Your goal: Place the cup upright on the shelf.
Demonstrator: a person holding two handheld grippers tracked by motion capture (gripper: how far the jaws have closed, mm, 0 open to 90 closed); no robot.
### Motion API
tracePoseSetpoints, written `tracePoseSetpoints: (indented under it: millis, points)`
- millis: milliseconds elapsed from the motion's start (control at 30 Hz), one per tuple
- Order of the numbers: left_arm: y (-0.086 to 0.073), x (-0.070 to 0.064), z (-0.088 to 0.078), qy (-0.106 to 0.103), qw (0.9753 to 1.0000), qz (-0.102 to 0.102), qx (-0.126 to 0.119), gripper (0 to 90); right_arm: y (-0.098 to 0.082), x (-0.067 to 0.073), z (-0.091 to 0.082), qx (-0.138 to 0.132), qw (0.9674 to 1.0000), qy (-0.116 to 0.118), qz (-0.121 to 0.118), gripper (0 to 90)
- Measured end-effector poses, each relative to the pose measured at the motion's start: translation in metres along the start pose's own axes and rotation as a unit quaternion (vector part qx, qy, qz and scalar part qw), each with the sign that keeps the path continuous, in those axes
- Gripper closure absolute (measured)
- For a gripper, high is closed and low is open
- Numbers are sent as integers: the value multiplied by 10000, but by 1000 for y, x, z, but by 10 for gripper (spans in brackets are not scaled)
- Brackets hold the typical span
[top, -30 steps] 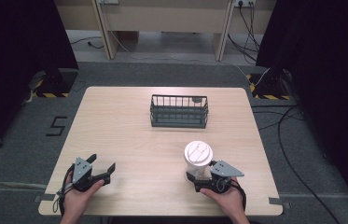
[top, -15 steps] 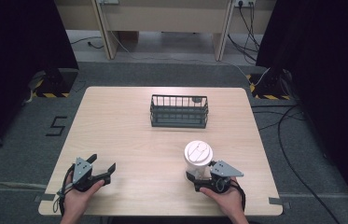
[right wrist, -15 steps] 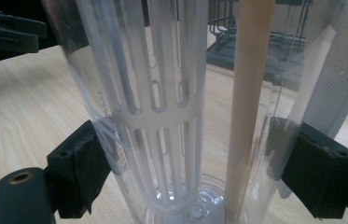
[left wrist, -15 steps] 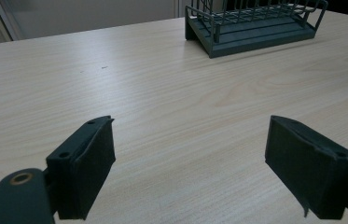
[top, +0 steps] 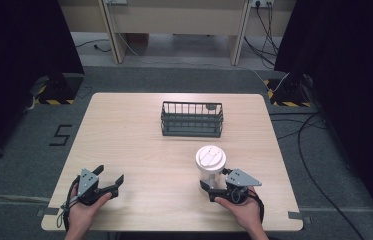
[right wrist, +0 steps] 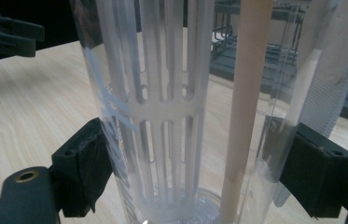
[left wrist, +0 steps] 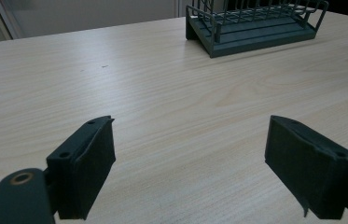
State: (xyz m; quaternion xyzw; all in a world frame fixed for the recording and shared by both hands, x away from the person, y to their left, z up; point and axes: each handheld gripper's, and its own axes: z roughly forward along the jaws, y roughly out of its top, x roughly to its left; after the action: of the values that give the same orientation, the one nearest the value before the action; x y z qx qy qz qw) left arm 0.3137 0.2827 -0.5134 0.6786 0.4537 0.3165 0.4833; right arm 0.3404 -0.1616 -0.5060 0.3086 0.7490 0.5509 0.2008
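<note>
While the left gripper (top: 111, 182) gapes, the right gripper's (top: 213, 186) closing jaws clasp the bottle (top: 210, 165)

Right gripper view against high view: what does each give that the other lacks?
Right gripper view: inside the clear tumbler, a slotted white insert and beige straw; the jaws of the right tool have just been closing and meet its wall. High view: the white lid and the open left tool. Both: wire rack, wooden table.
</note>
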Motion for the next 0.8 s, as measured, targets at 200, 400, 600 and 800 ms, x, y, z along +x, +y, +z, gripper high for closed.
tracePoseSetpoints:
  millis: [200,400,600,800]
  points:
    - [0,0,0,-5,10000,-3,-14,154,-2,-1,2,-4,10000,-18,19,187]
    - [0,0,0,-15,10000,-2,-16,154,1,-1,0,-149,9998,-67,59,189]
    - [0,0,0,-11,10000,10,-1,154,5,-3,-2,-303,9994,-76,112,189]
    - [0,0,0,-7,10000,10,5,154,9,-5,-3,-372,9992,-73,120,189]
